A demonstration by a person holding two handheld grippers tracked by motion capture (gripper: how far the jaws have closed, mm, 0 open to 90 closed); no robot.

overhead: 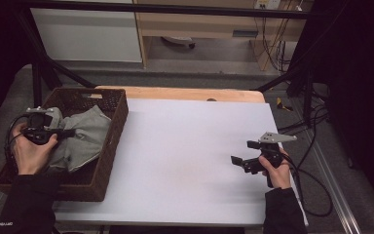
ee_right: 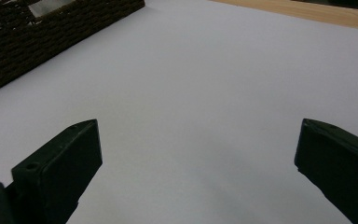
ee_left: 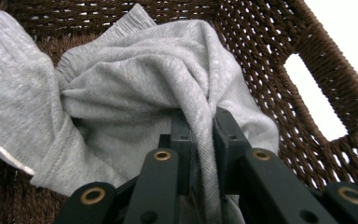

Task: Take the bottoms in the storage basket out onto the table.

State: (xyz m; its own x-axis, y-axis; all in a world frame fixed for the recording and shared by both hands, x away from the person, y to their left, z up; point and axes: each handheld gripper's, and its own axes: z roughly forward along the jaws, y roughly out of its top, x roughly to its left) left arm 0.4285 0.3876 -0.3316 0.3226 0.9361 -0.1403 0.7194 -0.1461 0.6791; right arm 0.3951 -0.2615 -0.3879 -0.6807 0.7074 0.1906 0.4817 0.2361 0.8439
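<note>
High view: the left gripper point(overhead: 65, 131) grips the grey garment point(overhead: 85, 141) inside the wicker basket point(overhead: 114, 134) at the desk's point(overhead: 185, 156) left edge. Left gripper view: jaws clamp a fold of the garment. Right gripper view: the right gripper point(ee_right: 198, 163), jaws wide apart, holds nothing above the desk.
</note>
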